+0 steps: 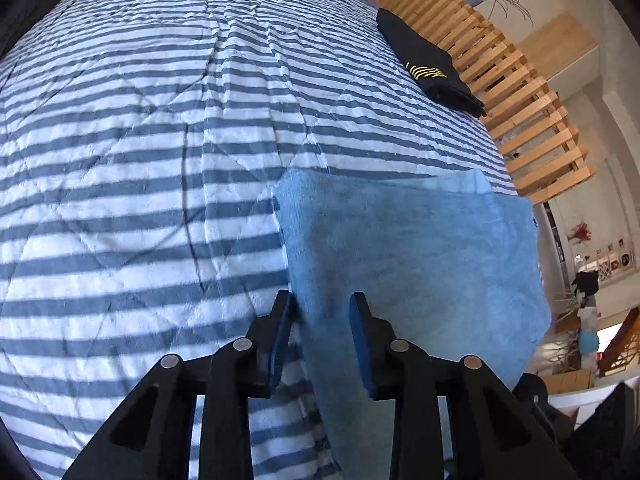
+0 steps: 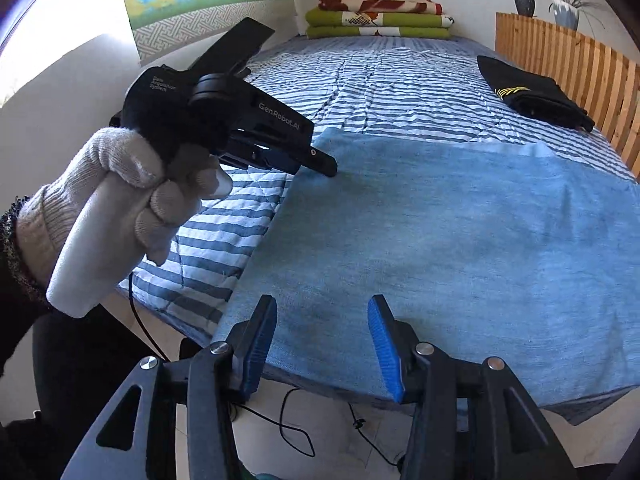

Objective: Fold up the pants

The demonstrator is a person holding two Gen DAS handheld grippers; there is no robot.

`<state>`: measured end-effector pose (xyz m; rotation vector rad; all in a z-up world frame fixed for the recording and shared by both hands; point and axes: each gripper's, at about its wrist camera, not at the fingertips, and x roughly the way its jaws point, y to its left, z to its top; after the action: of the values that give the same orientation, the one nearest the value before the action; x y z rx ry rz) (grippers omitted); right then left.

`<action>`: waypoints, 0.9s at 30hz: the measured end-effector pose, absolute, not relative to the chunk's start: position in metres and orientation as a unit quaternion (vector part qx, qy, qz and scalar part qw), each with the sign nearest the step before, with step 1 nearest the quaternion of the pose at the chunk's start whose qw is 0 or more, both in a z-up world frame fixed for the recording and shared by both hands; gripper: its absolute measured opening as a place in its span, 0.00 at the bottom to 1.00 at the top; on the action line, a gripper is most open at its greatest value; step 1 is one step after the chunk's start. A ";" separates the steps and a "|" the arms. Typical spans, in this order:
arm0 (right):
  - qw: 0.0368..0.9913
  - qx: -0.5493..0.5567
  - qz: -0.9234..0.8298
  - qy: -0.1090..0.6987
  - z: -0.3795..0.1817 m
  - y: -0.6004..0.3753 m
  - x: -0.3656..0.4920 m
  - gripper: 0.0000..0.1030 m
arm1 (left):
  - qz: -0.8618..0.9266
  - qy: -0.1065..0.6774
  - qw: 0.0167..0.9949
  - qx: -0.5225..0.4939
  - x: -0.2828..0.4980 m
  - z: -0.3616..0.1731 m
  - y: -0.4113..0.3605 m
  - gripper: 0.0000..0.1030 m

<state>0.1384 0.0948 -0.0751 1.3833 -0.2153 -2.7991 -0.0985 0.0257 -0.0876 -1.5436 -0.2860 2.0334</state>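
Observation:
Light blue pants (image 2: pixel 440 240) lie folded flat on the striped bed cover (image 2: pixel 380 92), reaching its near edge. My right gripper (image 2: pixel 322 300) hovers over that near hem, open, with nothing pinched between its blue pads. A hand in a white glove (image 2: pixel 132 192) holds my left gripper (image 2: pixel 326 166) at the pants' left edge. In the left wrist view the left gripper (image 1: pixel 322 298) is open over the left side of the pants (image 1: pixel 420 260), and the cloth lies below the fingers rather than clamped.
A folded black garment (image 2: pixel 536 96) with a yellow emblem rests by the wooden slatted rail (image 2: pixel 580 68) on the right. Folded green and red blankets (image 2: pixel 380 16) are stacked at the far end. A black cable (image 2: pixel 292 432) trails on the floor below the bed.

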 end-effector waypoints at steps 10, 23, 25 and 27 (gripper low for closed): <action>0.023 0.488 -0.858 -0.161 -0.049 0.152 0.093 0.44 | 0.754 -0.157 0.311 -0.557 0.010 -0.097 0.021 0.47; 0.080 0.626 -0.770 -0.094 -0.071 0.083 -0.007 0.46 | 0.807 -0.155 0.309 -0.479 0.038 -0.052 0.029 0.14; 0.072 0.640 -0.762 -0.067 -0.075 0.075 -0.014 0.46 | 0.805 -0.165 0.310 -0.479 0.038 -0.051 0.028 0.13; 0.068 0.650 -0.755 -0.049 -0.081 0.073 -0.017 0.45 | 0.805 -0.168 0.310 -0.477 0.038 -0.050 0.030 0.13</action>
<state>-0.0171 0.0726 -0.0805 1.9583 -0.1471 -2.2749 0.0378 0.0297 -0.0497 -1.2608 -0.4433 2.1259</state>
